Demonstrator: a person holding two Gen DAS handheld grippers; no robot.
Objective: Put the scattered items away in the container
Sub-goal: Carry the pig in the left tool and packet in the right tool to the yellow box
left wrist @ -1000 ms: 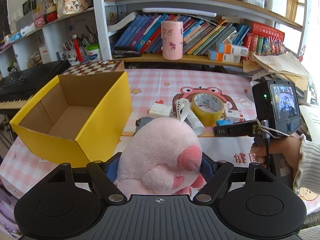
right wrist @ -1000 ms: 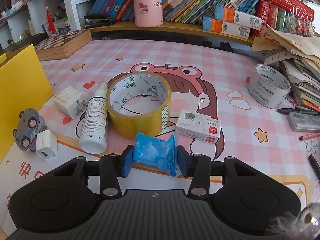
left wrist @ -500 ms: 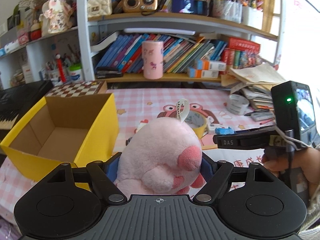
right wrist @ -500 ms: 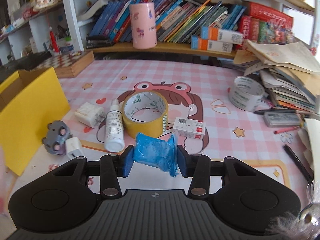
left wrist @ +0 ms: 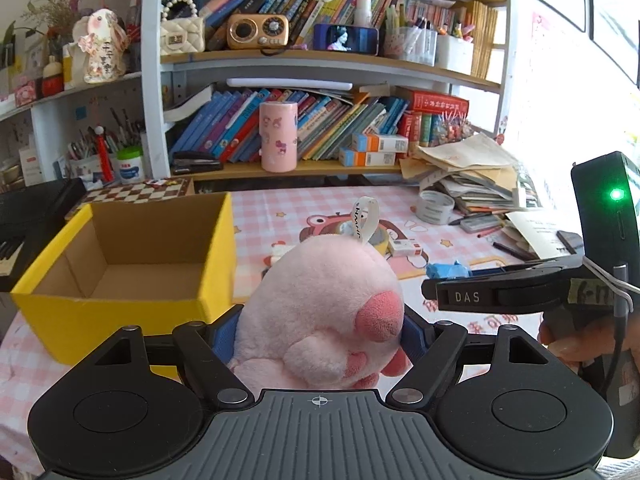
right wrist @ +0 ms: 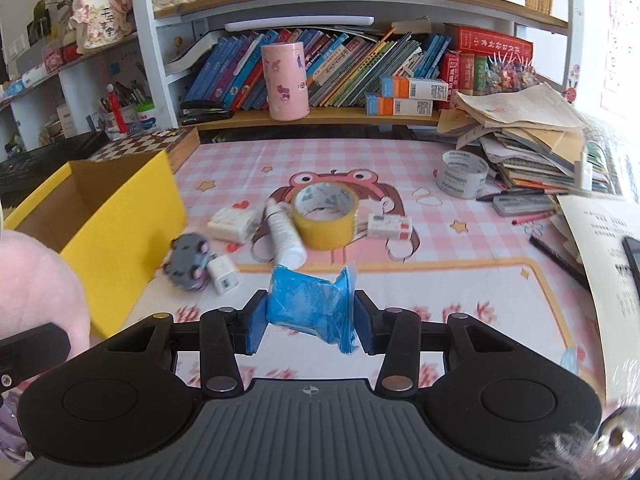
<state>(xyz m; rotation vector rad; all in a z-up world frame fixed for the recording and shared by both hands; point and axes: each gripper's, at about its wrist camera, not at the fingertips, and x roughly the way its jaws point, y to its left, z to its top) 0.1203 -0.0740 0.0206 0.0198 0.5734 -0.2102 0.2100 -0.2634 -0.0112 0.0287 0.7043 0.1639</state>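
Observation:
My left gripper (left wrist: 320,332) is shut on a pink plush toy (left wrist: 324,304) and holds it in the air, to the right of the open yellow cardboard box (left wrist: 120,256). My right gripper (right wrist: 310,316) is shut on a blue plastic packet (right wrist: 312,304), lifted above the table. The box also shows in the right wrist view (right wrist: 120,224) at left. On the table lie a yellow tape roll (right wrist: 326,216), a white bottle (right wrist: 284,232), a white packet (right wrist: 234,222), a small white box (right wrist: 390,226), a grey toy car (right wrist: 188,260) and a white charger (right wrist: 224,278).
A grey tape roll (right wrist: 462,174), pens (right wrist: 516,204) and a pile of papers (right wrist: 532,140) lie at the right. A chessboard box (right wrist: 160,144) stands behind the yellow box. A bookshelf with a pink tin (right wrist: 285,80) runs along the back.
Both grippers have risen and drawn back from the table with their loads. The table items look farther away, and more of the upper shelves shows.

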